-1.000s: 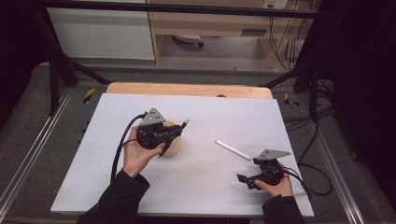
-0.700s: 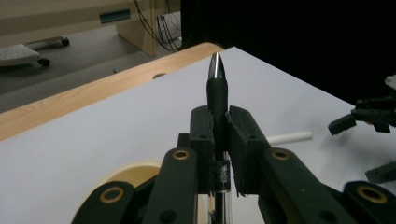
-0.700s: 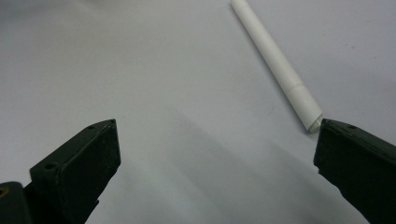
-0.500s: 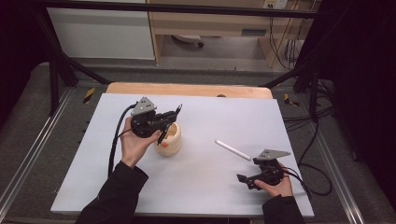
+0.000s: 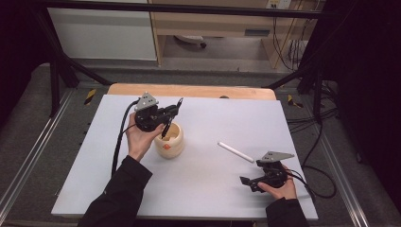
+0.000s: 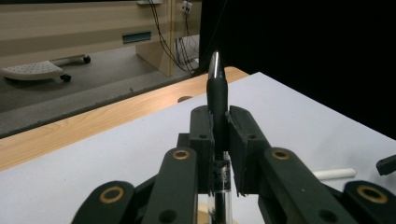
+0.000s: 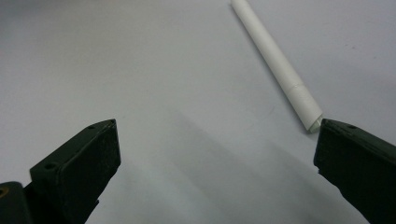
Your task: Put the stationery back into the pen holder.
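Observation:
My left gripper (image 5: 170, 114) is shut on a black pen (image 5: 179, 102) and hovers over the left rim of a cream round holder (image 5: 171, 144) on the white table top (image 5: 213, 189). In the left gripper view the jaws (image 6: 218, 128) clamp the pen (image 6: 217, 91) at mid-length, its dark end and silver tip pointing up. The pen's lower end hangs at the holder's mouth; I cannot tell whether it is inside. A white stick (image 5: 235, 152) lies right of centre. My right gripper (image 5: 249, 182) rests near the front right, open (image 7: 217, 154), with the white stick's (image 7: 275, 65) near end beside its right jaw.
A wooden strip (image 5: 189, 90) runs along the far edge of the table top. Black cables (image 5: 118, 142) trail from both grippers. Beyond the table stand a pale cabinet (image 5: 101, 30) and a wooden bench (image 5: 213, 23). The white stick (image 6: 334, 173) shows far off in the left gripper view.
My left gripper has risen and drawn back from over the holder with the pen in it, uncovering the holder. The right gripper and the white stick have stayed put.

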Demonstrator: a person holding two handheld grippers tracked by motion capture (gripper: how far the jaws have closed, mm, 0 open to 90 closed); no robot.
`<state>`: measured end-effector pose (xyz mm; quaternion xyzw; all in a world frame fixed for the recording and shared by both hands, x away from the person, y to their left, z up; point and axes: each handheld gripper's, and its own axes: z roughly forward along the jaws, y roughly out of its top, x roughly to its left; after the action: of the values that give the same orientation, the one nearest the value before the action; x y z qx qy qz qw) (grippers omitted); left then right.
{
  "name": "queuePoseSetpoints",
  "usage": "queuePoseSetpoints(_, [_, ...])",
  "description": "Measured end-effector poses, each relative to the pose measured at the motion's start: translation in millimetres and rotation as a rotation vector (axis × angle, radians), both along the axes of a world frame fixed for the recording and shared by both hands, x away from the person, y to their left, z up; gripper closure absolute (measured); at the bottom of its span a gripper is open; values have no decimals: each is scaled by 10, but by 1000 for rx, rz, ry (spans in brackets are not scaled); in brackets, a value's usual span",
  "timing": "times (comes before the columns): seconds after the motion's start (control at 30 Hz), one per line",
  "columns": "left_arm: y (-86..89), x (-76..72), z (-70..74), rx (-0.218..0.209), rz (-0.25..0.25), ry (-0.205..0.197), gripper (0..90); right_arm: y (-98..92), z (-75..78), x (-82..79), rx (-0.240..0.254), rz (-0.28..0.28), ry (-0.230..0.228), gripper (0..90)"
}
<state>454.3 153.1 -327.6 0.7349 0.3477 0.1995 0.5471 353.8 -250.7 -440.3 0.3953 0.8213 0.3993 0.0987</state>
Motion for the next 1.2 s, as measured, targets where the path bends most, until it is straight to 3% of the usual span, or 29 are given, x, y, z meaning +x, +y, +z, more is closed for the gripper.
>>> queuePoseSetpoints(0.5, [66, 187, -316, -24, 26, 29, 798, 4, -4, 0, 3, 0, 2, 12])
queuePoseSetpoints(0.83, [58, 160, -543, 24, 11, 48, 798, 9, -12, 4, -3, 2, 4, 12])
queuePoseSetpoints(1.2, [97, 108, -638, 18, -2, 53, 798, 10, -17, 7, -4, 3, 4, 12])
